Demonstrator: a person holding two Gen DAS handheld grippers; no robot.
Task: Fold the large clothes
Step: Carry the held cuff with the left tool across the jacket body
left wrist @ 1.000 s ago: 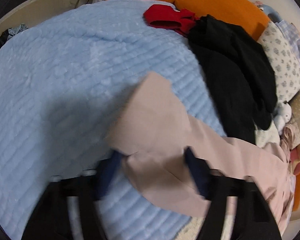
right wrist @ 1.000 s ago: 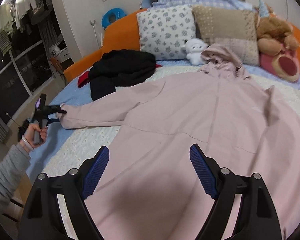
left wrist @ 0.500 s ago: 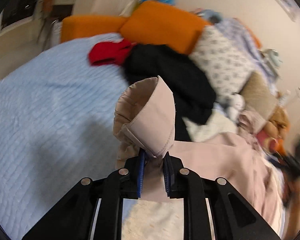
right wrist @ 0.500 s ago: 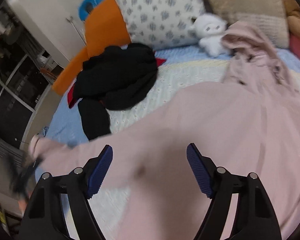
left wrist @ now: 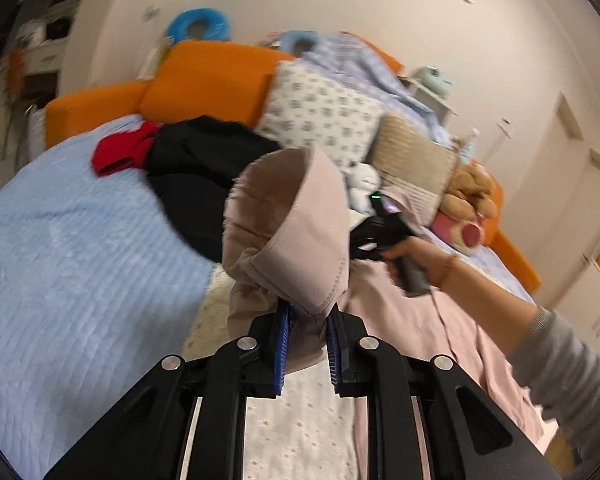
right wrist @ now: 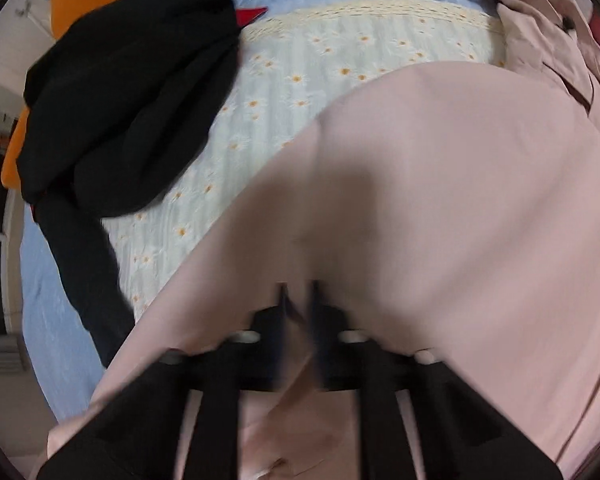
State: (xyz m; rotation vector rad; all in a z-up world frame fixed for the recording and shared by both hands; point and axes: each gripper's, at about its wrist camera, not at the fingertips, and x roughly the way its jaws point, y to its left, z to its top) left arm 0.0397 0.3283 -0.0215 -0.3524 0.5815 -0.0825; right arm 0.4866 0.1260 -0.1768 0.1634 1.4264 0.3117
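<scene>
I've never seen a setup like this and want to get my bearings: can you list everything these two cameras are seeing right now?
Pink hooded coat: one, pale pink, spread on the bed; its sleeve cuff is lifted.
Black garment: one, black, heaped beside the coat.
Red garment: one, red, next to the black one.
Blanket: one, light blue, covering the bed.
Daisy-print cover: one, pale with yellow flowers, under the coat.
Cushions: orange, along the bed's far edge.
Pillows: two, one floral white, one beige.
Plush toys: a white one, a brown bear, a pink one.
Left claw: shut on the cuff.
Right claw: shut on coat fabric.
Right hand: grey sleeve.
</scene>
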